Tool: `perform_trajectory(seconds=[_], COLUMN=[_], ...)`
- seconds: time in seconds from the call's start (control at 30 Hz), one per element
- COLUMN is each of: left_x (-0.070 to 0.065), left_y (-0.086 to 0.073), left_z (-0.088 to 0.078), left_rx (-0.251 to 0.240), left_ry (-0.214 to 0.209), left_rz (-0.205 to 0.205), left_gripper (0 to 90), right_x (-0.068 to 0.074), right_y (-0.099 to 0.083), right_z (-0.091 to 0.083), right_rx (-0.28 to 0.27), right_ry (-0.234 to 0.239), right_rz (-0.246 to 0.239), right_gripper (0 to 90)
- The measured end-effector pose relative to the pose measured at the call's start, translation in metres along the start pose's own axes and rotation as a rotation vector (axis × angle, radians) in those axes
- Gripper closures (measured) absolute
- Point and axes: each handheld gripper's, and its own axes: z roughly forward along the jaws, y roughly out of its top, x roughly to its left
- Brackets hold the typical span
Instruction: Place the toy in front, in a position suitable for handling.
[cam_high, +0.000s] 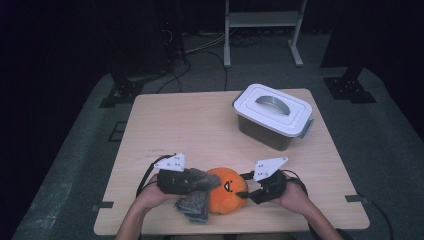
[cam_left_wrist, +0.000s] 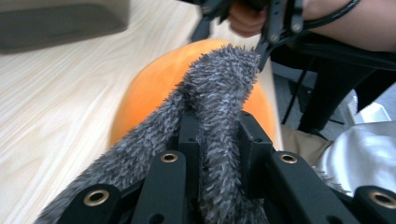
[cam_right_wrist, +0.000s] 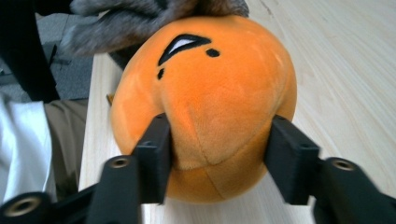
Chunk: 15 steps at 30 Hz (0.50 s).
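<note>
A round orange plush toy (cam_high: 226, 196) with a stitched black face lies near the table's front edge. A grey fuzzy cloth (cam_high: 196, 204) lies to its left and drapes up over it. My left gripper (cam_high: 211, 183) is shut on a fold of this cloth (cam_left_wrist: 219, 93), which runs between the jaws and rests on the plush (cam_left_wrist: 154, 88). From the right, my right gripper (cam_high: 243, 190) reaches the toy. Its two jaws press into opposite sides of the plush (cam_right_wrist: 210, 84), low on the ball, with the gripper (cam_right_wrist: 219, 149) level with the table.
A grey storage box (cam_high: 272, 116) with a white lid and handle stands at the back right of the wooden table (cam_high: 190, 125). The person's lap and trousers (cam_right_wrist: 28, 135) sit just past the front edge. Dark floor, cables and stands surround the table.
</note>
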Motion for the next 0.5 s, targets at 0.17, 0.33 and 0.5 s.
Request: perform_trajectory(seconds=[0.17,0.33,0.5], left_x=[-0.0005,0.0003,0.0055], left_y=[-0.0031,-0.0043,-0.0078], left_z=[0.002,0.0012,-0.0046], left_rx=[0.033,0.044,0.049], left_ry=[-0.032,-0.035,0.006], left_rz=[-0.009,-0.004,-0.027], left_gripper=[74.6,74.6,74.7], right_x=[-0.0056,-0.0026,-0.0012], right_y=[-0.0011,0.0002,-0.0015], right_z=[-0.0013,0.0059,0.0019], right_rx=[0.005,0.0,0.001], right_ry=[0.06,0.057,0.047], right_rz=[0.108,0.116,0.065], right_gripper=[27.1,32.6,45.0])
